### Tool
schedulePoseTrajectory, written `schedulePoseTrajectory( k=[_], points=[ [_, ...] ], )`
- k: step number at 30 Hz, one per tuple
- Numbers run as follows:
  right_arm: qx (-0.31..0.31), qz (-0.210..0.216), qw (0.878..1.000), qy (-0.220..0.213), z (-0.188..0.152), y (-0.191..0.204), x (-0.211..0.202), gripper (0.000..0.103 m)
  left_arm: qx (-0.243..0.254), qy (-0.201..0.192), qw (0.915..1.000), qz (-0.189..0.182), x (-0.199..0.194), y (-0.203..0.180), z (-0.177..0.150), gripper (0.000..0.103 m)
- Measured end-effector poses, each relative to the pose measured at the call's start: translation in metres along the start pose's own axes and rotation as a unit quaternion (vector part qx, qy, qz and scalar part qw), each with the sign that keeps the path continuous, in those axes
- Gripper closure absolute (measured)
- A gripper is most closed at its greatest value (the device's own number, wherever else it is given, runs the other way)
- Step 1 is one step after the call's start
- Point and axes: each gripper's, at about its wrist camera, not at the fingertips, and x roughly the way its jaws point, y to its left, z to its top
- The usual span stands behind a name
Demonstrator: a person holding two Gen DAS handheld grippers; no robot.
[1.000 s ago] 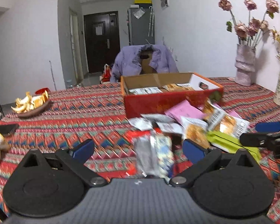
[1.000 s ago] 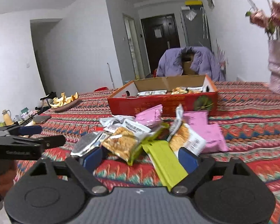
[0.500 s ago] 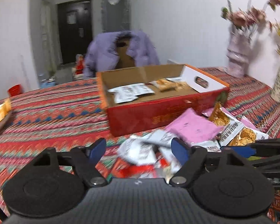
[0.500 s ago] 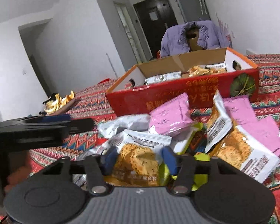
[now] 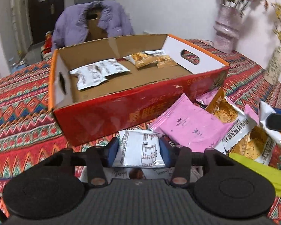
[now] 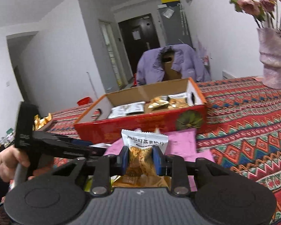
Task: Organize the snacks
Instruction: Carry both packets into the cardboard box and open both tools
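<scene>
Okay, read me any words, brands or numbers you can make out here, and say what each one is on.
"南瓜籽燕麦脆": orange oat-crisp packet in the right gripper, top line partly cut.
White packet in the left gripper: nutrition table, too small to read.
Red box: gold characters, blurred.
Pink packet: logo unreadable.

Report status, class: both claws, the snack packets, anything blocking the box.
Left claw shut on white printed snack packet. Right claw shut on orange oat-crisp packet. Open red cardboard box ahead, partly filled. Pink foil packets lie against its front wall.

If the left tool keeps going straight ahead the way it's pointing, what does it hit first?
Most likely the near red wall of the box, directly ahead of the left tool and the white packet it grips; depth is uncertain.
</scene>
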Motion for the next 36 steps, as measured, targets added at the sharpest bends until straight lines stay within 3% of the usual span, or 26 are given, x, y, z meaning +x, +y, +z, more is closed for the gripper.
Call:
schedulePoseTrajectory(
  k=[5, 9, 15, 20, 23, 26, 29, 33, 36],
  points=[
    [0.001, 0.007, 1.000, -0.002, -0.001, -0.005, 0.000, 0.076, -0.022, -0.069, 0.9967, 0.037, -0.061, -0.009, -0.012, 0.059],
    [-0.013, 0.019, 1.000, -0.007, 0.001, 0.003, -0.008, 0.076, -0.071, -0.114, 0.9876, 0.081, -0.114, -0.017, -0.032, 0.059],
    [-0.043, 0.041, 0.998, -0.022, 0.002, 0.019, -0.039, 0.076, -0.152, -0.147, 0.9709, 0.112, -0.170, -0.030, -0.068, 0.059],
    [-0.050, 0.052, 0.997, -0.028, 0.002, 0.023, -0.055, 0.076, -0.159, -0.157, 0.9664, 0.127, -0.186, -0.041, -0.073, 0.059],
    [-0.055, 0.055, 0.996, -0.036, 0.007, 0.021, -0.060, 0.076, -0.159, -0.163, 0.9667, 0.117, -0.184, -0.042, -0.065, 0.059],
    [-0.046, 0.068, 0.996, -0.040, 0.027, 0.011, -0.055, 0.076, -0.154, -0.167, 0.9688, 0.099, -0.171, -0.035, -0.038, 0.059],
    [-0.062, 0.070, 0.994, -0.050, 0.057, 0.002, -0.041, 0.076, -0.135, -0.175, 0.9673, 0.125, -0.144, -0.028, -0.004, 0.059],
    [-0.049, 0.072, 0.996, -0.022, 0.104, -0.022, 0.012, 0.076, -0.128, -0.154, 0.9713, 0.128, -0.091, -0.008, 0.047, 0.059],
    [-0.050, 0.054, 0.997, 0.029, 0.135, -0.039, 0.076, 0.076, -0.129, -0.125, 0.9746, 0.133, -0.044, 0.007, 0.078, 0.059]
  ],
)
